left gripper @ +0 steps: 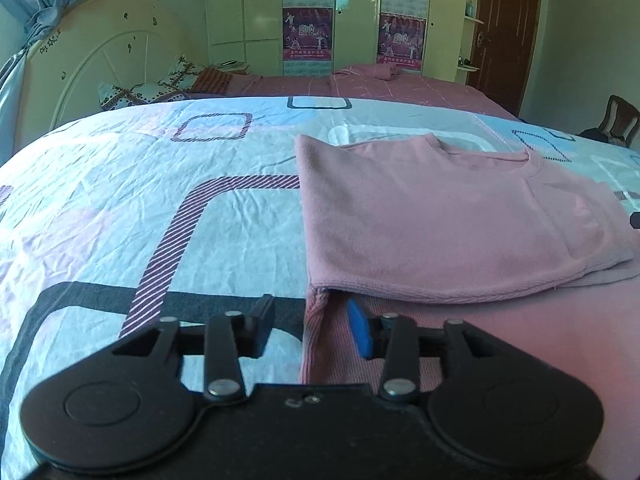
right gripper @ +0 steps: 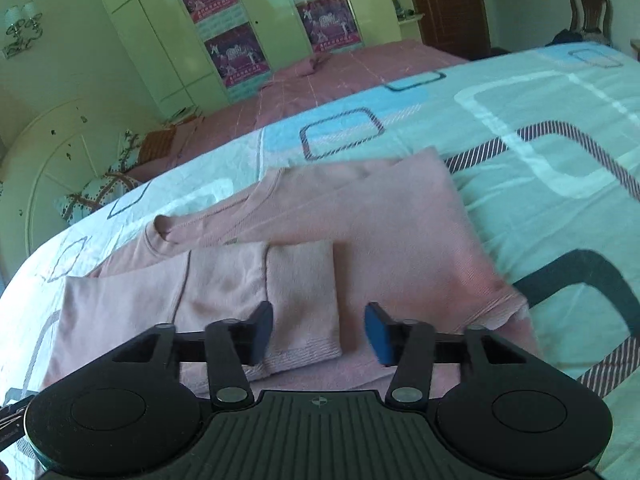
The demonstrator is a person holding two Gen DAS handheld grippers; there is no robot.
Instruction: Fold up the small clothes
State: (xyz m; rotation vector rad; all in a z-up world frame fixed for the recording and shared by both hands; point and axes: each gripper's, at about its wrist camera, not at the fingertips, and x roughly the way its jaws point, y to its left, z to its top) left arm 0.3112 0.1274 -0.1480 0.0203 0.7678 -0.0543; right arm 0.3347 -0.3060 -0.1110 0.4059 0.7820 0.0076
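Item: pink top (left gripper: 440, 216), partly folded, laid flat on the patterned bedsheet (left gripper: 140, 208) of the bed. Its neckline (left gripper: 480, 156) faced the far side. In the right wrist view a sleeve (right gripper: 280, 296) lay doubled across the body of the garment, cuff toward you, and the side panel was turned over on top of it.

Left claw (left gripper: 316, 330): jaws apart, nothing between the pads. It hung just above the near left corner of the top, where a ribbed hem edge (left gripper: 316, 320) stood up slightly under the folded layer. No cloth was gripped.

Right claw (right gripper: 318, 334): jaws apart, likewise empty. It hovered over the near hem, with the sleeve cuff lying below the gap between the fingers, not pinched.

Step in hand, by my reading: you had both claws free of the garment with one fold laid down, so you stood between folds. The lengthwise turns looked done, at least on the side seen; the far edge of the top was partly out of view, so that side could not be confirmed.

Next move, as a judgement: it called for you to take the near hem at both corners, each claw pinching all layers together, and carry it toward the neckline so the stack stayed square. The loose hem at the left corner risked slipping out if you caught only the upper layer.
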